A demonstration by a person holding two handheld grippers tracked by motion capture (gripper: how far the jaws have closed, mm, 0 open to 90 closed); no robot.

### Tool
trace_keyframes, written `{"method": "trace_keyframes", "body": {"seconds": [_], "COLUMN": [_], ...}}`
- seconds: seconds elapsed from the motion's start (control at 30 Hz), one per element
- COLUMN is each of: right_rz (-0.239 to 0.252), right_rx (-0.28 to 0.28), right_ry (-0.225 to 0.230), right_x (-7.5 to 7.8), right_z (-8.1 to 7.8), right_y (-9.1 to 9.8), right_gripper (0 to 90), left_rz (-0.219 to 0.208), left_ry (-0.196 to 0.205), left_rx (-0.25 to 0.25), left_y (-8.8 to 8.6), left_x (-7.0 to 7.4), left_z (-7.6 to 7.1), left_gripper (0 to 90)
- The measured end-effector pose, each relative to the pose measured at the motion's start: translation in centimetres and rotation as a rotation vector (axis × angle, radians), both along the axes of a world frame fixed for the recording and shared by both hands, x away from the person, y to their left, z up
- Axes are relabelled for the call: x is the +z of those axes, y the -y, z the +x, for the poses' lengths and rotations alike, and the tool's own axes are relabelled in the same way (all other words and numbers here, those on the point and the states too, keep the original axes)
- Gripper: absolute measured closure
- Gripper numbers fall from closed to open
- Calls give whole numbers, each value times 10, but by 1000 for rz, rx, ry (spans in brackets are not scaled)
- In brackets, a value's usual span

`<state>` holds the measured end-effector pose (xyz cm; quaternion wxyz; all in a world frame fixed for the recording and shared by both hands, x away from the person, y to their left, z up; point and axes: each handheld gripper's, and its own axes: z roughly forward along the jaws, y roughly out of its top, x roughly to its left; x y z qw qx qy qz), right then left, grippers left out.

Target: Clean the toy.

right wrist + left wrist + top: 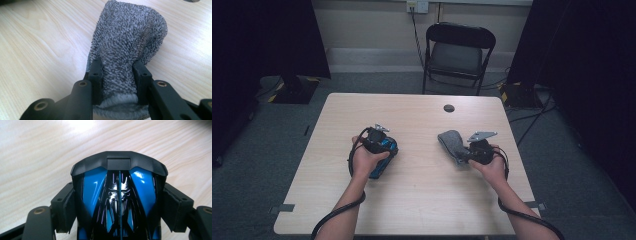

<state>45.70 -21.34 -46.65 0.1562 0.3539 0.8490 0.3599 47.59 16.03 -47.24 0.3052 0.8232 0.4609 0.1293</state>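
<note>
Left gripper [119, 202] pinched one glossy blue-black plastic toy car [119, 192]; our right gripper [120, 75] squeezed one nubby grey sock [128, 42] over the wood-grain bench [422, 195].

The pale wooden table [412, 200] lies bare between the two hands, leaving a wide lane down its middle. A small dark round cap [449, 108] sits flush near the far edge. Beyond that edge, a black folding metal chair [458, 52] stands close, blocking any reach past it.

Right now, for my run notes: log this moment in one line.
left gripper: shut on toy car | right gripper: shut on sock | both over table
</note>
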Motion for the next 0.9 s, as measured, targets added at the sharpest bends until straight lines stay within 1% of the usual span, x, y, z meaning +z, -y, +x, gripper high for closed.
{"method": "trace_keyframes", "body": {"seconds": [0.03, 0.07, 0.1, 0.17, 0.27, 0.33, 0.43, 0.47, 0.53, 0.6, 0.67, 0.73, 0.8, 0.9], "right_rz": [3, 5, -6, -8, -15, -19, -13, -4, -1, 9, 9, 2, 9, 13], "right_rx": [-1, -3, -8, -5, -12, -24, -30, -29, -40, -42, -51, -60, -62, -61], "right_ry": [-1, -6, -4, -8, -8, -5, -10, -11, -11, -14, -9, -7, -7, -4], "right_x": [-1, -2, -3, -5, -6, -6, -5, -5, -5, -4, -2, 0, 1, 4], "right_z": [0, 0, 0, 1, 1, 1, 1, 1, 1, 1, 1, 0, 0, 0], "right_y": [0, 0, -1, -2, -3, -4, -3, -3, -3, -2, -2, -1, -1, -1], "right_gripper": [654, 643, 639, 632, 611, 595, 537, 517, 444, 413, 344, 330, 308, 286], "left_rz": [-5, -1, 8, 14, 23, 29, 34, 34, 30, 40, 44, 35, 26, 33], "left_ry": [0, 0, -7, -19, -19, -23, -15, -10, -12, -7, -14, -17, -13, -9], "left_rx": [6, 1, -3, -1, 3, -6, -10, -12, -16, -7, -8, -5, -1, -1], "left_y": [0, -1, 0, 1, 2, 2, 3, 3, 1, 1, -1, -2, -3, -4], "left_x": [-2, -4, -6, -9, -11, -13, -15, -15, -15, -15, -14, -13, -11, -8], "left_z": [0, 0, 0, 0, 0, 0, -1, -1, -2, -3, -4, -5, -6, -7], "left_gripper": [252, 251, 251, 251, 250, 249, 246, 247, 245, 216, 202, 211, 210, 198]}}
